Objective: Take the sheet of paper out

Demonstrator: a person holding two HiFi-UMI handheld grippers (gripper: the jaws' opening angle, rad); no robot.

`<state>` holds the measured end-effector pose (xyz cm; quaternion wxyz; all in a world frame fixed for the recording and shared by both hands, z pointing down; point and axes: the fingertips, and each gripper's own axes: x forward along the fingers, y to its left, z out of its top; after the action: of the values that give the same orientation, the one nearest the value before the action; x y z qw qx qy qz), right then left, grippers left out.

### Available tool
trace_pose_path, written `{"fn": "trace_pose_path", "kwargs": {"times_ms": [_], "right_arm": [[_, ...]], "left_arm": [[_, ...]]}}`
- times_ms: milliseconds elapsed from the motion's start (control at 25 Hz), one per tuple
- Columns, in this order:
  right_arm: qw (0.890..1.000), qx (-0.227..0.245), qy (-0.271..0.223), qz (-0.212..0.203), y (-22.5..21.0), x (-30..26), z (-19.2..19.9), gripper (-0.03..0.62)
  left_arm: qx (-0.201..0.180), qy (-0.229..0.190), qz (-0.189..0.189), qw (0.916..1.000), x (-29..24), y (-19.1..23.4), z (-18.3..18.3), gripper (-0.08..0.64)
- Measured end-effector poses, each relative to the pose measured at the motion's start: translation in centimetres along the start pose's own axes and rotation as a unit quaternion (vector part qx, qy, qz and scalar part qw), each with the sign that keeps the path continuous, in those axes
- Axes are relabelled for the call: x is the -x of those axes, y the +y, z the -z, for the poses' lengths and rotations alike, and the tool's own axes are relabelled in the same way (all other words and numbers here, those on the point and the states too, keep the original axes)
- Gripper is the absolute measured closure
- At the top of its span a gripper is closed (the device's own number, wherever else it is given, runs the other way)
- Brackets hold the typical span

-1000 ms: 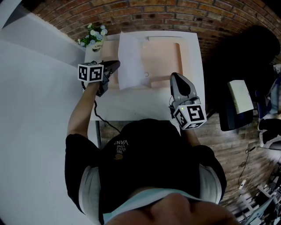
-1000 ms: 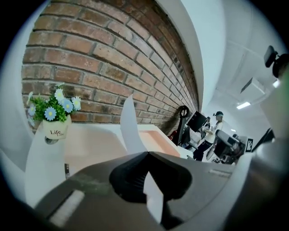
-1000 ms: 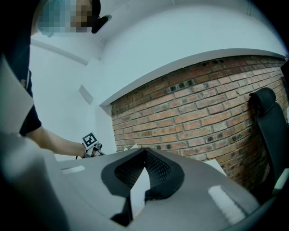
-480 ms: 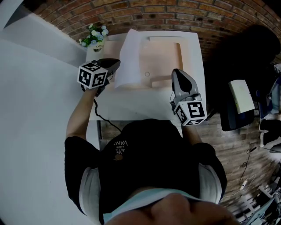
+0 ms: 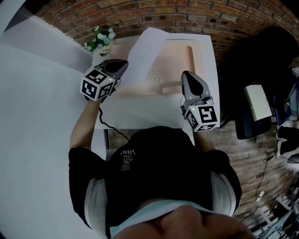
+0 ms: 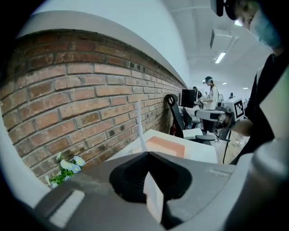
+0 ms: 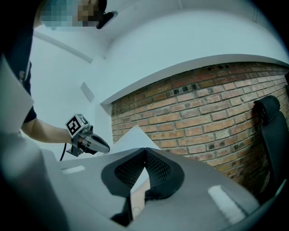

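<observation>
The sheet of paper [image 5: 142, 56] is lifted off the tabletop [image 5: 140, 116] and stands tilted over the left part of a peach-coloured folder [image 5: 180, 60]. Its near left edge is pinched in the left gripper [image 5: 124, 65], whose jaws are closed tight on it. In the left gripper view the sheet rises edge-on from between them. The folder lies flat towards the back of the tabletop. At its near edge a narrow flap [image 5: 170, 87] runs to the tip of the right gripper [image 5: 185, 76]. That gripper's jaws are also drawn together, and as far as I can see they have the flap between them. A small bunch of flowers [image 5: 99, 39] sits at the far left corner, against the brick wall [image 5: 187, 14].
</observation>
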<state>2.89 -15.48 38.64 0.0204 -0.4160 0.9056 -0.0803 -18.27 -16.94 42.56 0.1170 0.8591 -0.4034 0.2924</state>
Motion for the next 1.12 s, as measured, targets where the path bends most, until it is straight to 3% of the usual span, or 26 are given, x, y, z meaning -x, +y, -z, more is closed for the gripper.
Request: {"fn": "trace_pose_path", "kwargs": {"times_ms": [480, 1120], "right_arm": [[1.000, 0.017, -0.020, -0.004, -0.2, -1.3, -1.2, 0.592], [1.000, 0.000, -0.023, 0.007, -1.6, -1.7, -0.6, 0.592]], "left_arm": [[-0.061, -0.076, -0.011, 0.9951, 2.6, -2.0, -5.4, 0.558], [-0.113, -0.130, 0.051, 0.9837, 5.7, -8.0, -11.1, 0.558]]}}
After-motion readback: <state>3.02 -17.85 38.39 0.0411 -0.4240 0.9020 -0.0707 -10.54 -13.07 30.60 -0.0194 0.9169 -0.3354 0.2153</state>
